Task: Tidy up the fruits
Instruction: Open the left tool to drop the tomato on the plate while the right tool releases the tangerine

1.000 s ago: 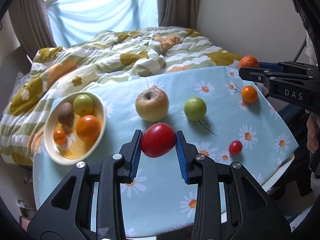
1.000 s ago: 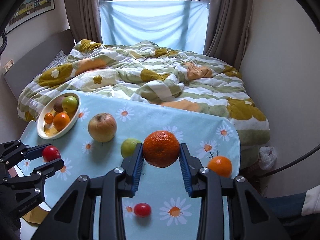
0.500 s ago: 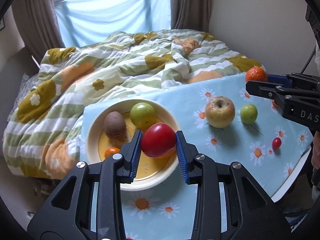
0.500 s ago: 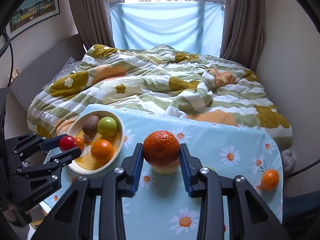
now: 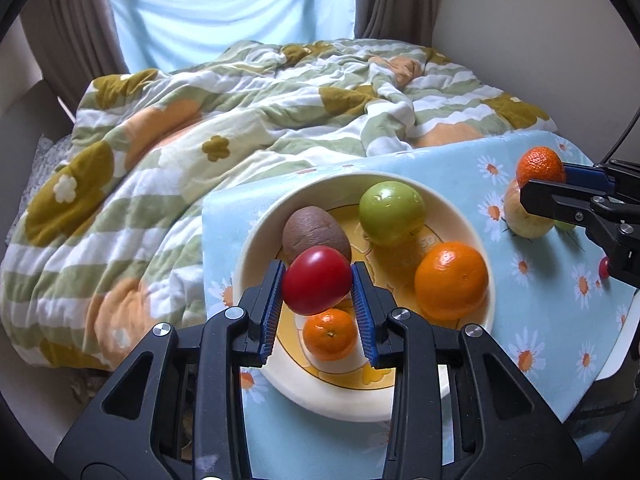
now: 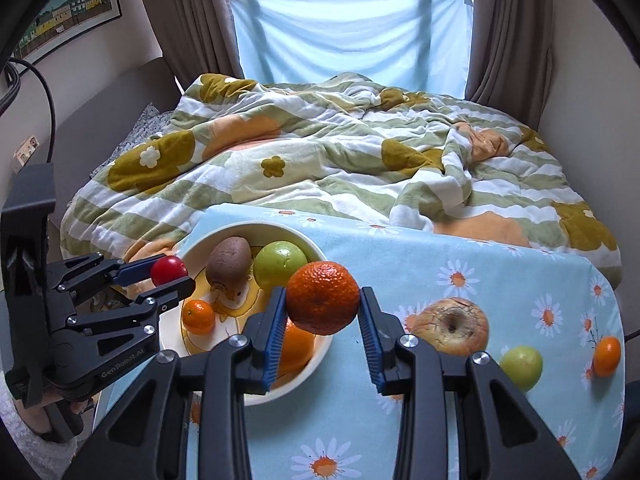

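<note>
a red tomato (image 5: 317,280) is pinched by the left gripper (image 5: 318,294) above the cream bowl (image 5: 472,224), over a kiwi (image 5: 310,226) and a small tangerine (image 5: 329,334). a bumpy orange (image 6: 322,297) is clamped by the right gripper (image 6: 323,316) above the bowl's near rim. if dropped from height, the tomato could be bruised or bounced out; the orange could be sent rolling across the daisy cloth (image 6: 500,276).

Left tongs (image 5: 318,314), right tongs (image 6: 323,334): black frames; blue ribbed pads; silver screws; white lettering on side.
</note>
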`<state>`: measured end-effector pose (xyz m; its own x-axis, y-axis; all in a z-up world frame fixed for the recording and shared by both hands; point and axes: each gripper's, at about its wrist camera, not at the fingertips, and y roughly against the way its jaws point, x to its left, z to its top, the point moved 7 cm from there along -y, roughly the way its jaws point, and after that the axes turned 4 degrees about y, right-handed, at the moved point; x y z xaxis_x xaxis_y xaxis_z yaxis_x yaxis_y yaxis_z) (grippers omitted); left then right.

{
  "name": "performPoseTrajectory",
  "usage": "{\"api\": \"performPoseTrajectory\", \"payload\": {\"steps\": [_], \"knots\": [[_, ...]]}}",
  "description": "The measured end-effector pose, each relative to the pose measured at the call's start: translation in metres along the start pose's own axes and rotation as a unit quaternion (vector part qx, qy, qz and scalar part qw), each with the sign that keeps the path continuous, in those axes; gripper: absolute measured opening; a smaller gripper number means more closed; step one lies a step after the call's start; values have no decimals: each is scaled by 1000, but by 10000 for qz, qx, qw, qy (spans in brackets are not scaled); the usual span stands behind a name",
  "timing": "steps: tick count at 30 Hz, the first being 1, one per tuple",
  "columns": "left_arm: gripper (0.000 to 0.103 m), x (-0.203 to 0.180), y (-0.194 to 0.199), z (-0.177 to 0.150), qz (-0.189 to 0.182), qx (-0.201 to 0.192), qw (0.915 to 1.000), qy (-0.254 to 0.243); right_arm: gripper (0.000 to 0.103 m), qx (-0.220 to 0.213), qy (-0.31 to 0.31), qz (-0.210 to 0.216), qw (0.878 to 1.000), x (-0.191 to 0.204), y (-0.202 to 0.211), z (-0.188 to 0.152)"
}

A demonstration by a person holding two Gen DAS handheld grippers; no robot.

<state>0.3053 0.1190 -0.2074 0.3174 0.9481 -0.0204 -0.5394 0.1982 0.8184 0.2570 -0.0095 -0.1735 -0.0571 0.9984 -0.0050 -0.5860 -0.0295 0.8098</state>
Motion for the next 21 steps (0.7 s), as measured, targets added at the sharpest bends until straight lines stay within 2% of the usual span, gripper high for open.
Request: {"api": "performPoseTrajectory", "payload": {"steps": [7, 9, 10, 11, 13, 18, 21], "knots": [[39, 20, -26, -7, 52, 201, 9998, 2, 33, 131, -122, -93, 9998, 3, -17, -3], [48, 19, -28, -7, -7, 248, 9997, -49, 33, 140, -156, -121, 9997, 3, -18, -4], [78, 19, -28, -7, -39, 247, 9997, -53, 33, 141, -177, -132, 9997, 3, -18, -4], [103, 18, -26, -7, -47, 215, 9997, -57, 33, 137, -197, -137, 9996, 3, -18, -5], [103, 15, -21, -6, -111, 90, 9999, -95, 33, 122, -224, -153, 9996, 2, -17, -5], [103, 7, -12, -5, -171, 75, 9998, -91, 33, 123, -239, -154, 9995, 0, -15, -7], [103, 3, -6, -8, -87, 107, 9998, -121, 33, 125, -143, -106, 9998, 2, -14, -7]]}}
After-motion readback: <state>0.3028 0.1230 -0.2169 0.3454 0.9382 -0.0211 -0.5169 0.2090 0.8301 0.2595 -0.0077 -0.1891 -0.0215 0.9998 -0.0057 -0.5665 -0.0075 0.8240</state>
